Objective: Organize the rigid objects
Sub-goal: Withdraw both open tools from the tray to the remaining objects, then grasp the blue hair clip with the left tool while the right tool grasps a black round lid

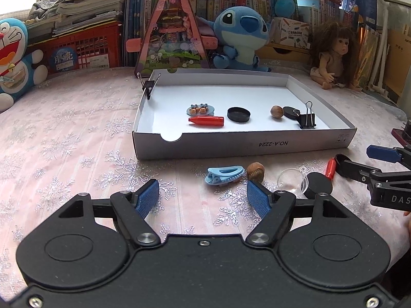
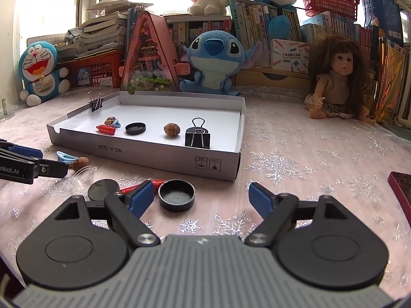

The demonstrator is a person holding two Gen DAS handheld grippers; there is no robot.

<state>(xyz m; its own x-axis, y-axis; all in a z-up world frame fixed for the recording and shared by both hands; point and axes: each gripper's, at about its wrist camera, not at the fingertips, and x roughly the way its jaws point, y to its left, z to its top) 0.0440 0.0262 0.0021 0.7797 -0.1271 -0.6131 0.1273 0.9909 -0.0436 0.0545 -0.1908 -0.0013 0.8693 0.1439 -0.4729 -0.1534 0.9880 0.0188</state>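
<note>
Both grippers empty: left gripper [image 1: 203,195] spread, right gripper [image 2: 199,196] spread too. Black cap [image 2: 176,195] sits just beside its left finger; closing now could knock it away.

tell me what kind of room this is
Probably a child's bedroom or study at home: packed bookshelves, plush toys such as the blue one, and a doll surround the cloth-covered table.

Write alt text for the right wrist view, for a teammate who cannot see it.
The right gripper hangs open and empty over a snowflake tablecloth, a black cap just ahead of its left finger. Behind sits a white box holding a red bullet-shaped piece, black lid, nut and binder clip.
</note>
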